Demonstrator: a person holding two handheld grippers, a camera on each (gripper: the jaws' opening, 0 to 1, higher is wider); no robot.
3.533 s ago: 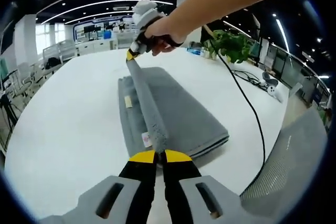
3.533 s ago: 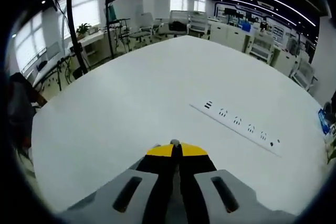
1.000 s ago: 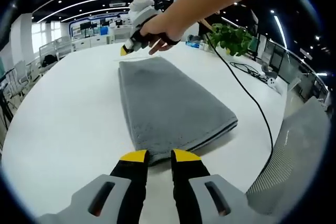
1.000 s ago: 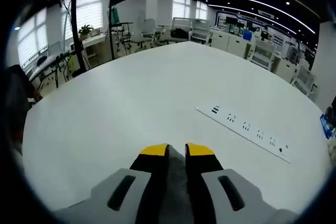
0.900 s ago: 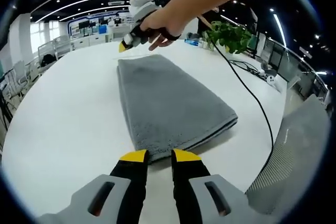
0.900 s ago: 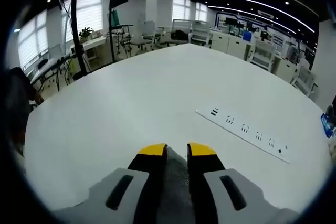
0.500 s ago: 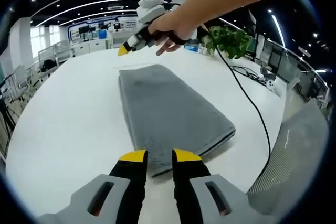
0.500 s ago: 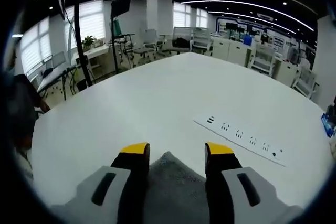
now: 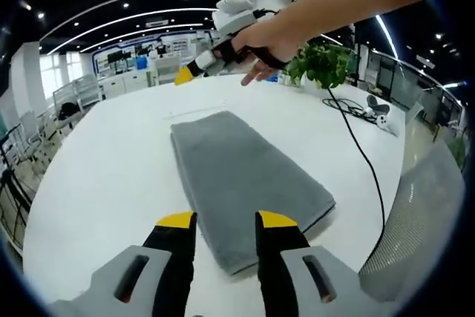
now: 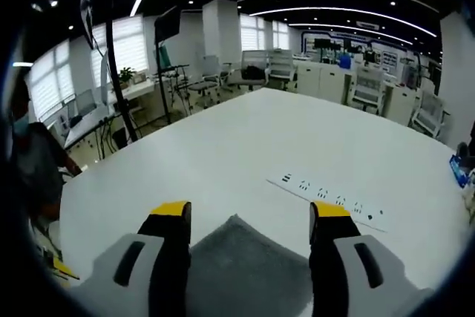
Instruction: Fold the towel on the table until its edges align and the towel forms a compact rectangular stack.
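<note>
**Towel lies folded lengthwise, both grippers off it — at least one more fold likely left**

Left gripper view: the left gripper [image 9: 226, 220] has its jaws spread and nothing between them. The grey towel [image 9: 245, 180] lies flat on the white table [image 9: 96, 176], its near short end just ahead of and partly between the yellow tips, the long body running away from them. It reads as a long narrow rectangle, layered; stacked edges show along the side to the right of the jaws and look fairly even. The surface is smooth, with no big wrinkles. Beyond the far end, the right gripper [image 9: 185, 76] is held by a hand [image 9: 263, 38] above the table, clear of the cloth. A black cable [image 9: 367, 168] trails off to the right of the towel, and a potted plant [image 9: 323, 64] stands further back.

Right gripper view: the right gripper [image 10: 251, 211] is wide open and empty. A towel corner [image 10: 241, 261] sits below and between its jaws, not touched. A power strip [image 10: 326, 200] lies ahead on the table, apart from the towel.

Judgement: the long-way fold looks done and the edges roughly align. The shape is not yet a compact stack, so a fold across the short way probably remains.
</note>
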